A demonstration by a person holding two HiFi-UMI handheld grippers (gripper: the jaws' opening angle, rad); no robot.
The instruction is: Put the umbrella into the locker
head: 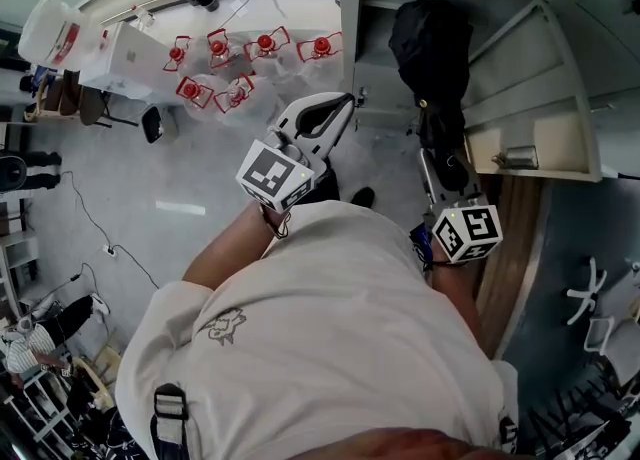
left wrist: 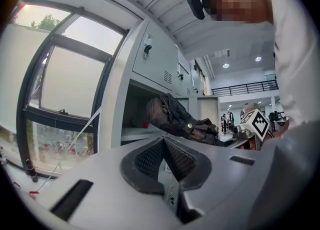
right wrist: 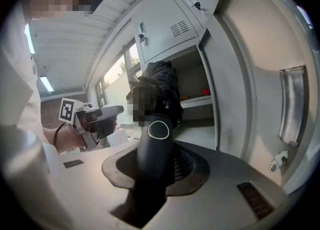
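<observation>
A folded black umbrella points into the open locker compartment, its cloth end level with the opening. My right gripper is shut on the umbrella's black handle, which fills the gap between the jaws. In the left gripper view the umbrella lies across the mouth of the locker. My left gripper hangs just left of the locker's edge, shut with nothing in it, the pads meeting. The locker door stands swung open on the right.
A small red thing lies on the shelf inside the compartment. Above it is a shut locker door with a key. Several clear jugs with red caps stand on the floor by the window. A white box sits further left.
</observation>
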